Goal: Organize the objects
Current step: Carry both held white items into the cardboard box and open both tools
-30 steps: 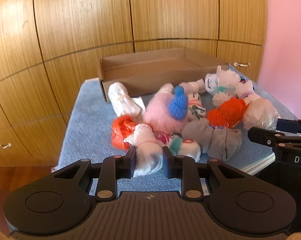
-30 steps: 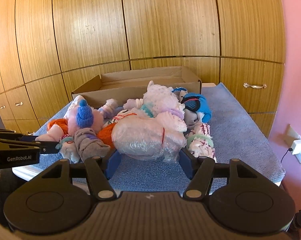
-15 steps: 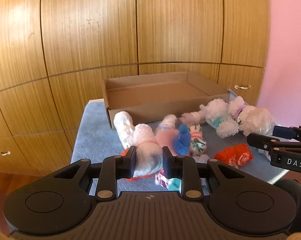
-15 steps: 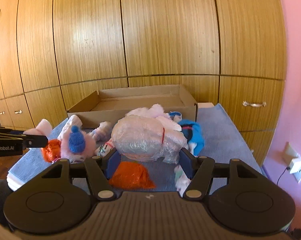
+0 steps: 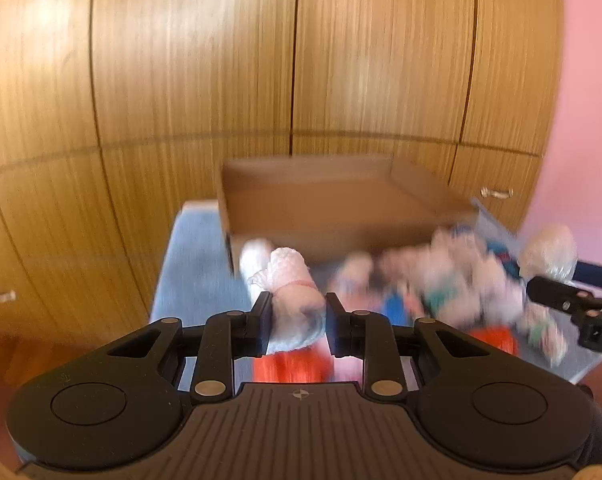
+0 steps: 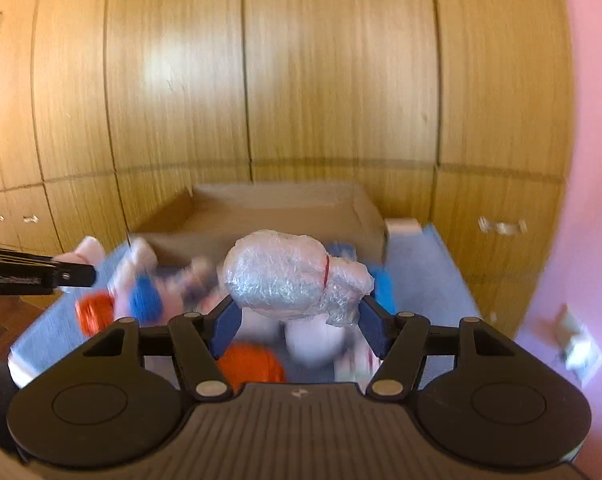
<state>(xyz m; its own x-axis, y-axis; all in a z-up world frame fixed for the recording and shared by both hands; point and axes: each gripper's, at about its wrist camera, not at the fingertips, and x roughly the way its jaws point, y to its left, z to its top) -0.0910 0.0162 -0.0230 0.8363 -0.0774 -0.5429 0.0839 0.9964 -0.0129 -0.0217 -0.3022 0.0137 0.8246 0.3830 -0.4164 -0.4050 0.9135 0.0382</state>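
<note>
- Left gripper [image 5: 296, 322]: fingers narrow, clamped on a white wrapped bundle [image 5: 295, 300] tied with a red band; bundle is held above the surface.
- Right gripper [image 6: 297, 320]: blue-padded fingers at mid width, clamped on a larger plastic-wrapped bundle [image 6: 289, 276], also red-banded and held clear of the surface.
- Surface: tabletop covered by a blue cloth [image 5: 197, 264]. Blurred pile of soft items [image 5: 453, 284] lies on it below and beyond both grippers; orange, blue, pink and white pieces show, details not readable.
- Behind the pile: open, shallow cardboard box [image 6: 285, 208] on the far part of the cloth.
- Room: wooden cabinet doors [image 6: 321, 80] with drawers and metal handles fill the background; pink wall [image 6: 593, 160] on the right.
</note>
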